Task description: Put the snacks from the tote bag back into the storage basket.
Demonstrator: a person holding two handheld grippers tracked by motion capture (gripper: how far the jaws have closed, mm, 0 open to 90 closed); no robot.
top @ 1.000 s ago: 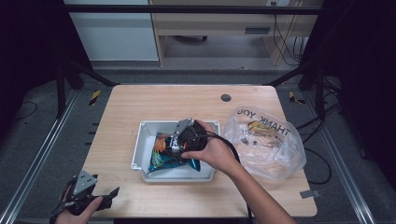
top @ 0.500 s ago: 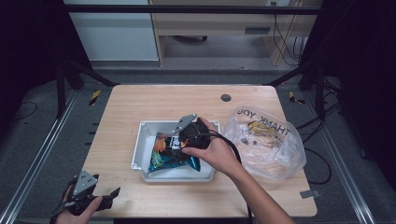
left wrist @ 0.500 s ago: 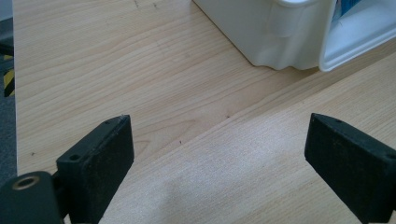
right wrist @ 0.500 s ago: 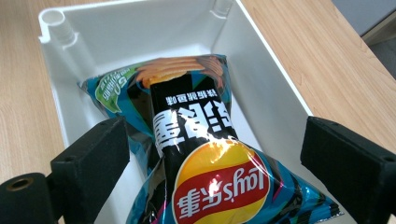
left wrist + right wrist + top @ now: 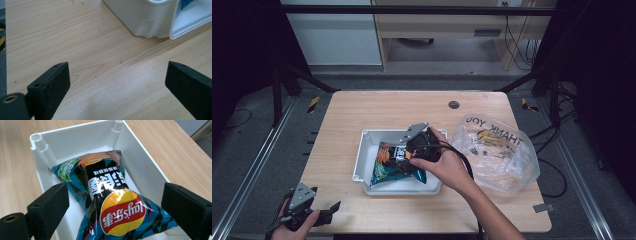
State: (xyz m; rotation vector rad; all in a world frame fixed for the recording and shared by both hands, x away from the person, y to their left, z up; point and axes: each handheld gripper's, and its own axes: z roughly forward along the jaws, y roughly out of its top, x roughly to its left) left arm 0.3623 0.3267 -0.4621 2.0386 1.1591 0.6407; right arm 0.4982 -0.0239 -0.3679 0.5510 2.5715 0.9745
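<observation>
Right gripper view: right gripper (image 5: 113,202) jaws just opened wide, gripping nothing, over light, crushable, slippery Lay's crisp bag (image 5: 110,202) in white tray (image 5: 150,167); grasp at crimped end seam.

Glossy foil chip bag (image 5: 110,202), smooth white plastic bin (image 5: 140,160), matt wood table (image 5: 75,45)

Bare wooden table (image 5: 362,107) along the far edge and left side: open passage there. White tub (image 5: 362,165) blocks mid-table, chip bag (image 5: 394,167) taking up most of its floor. Plastic bag (image 5: 497,152) bulks at right, just beside the tub; narrow gap between. Near strip clear up to the left gripper (image 5: 329,209).
</observation>
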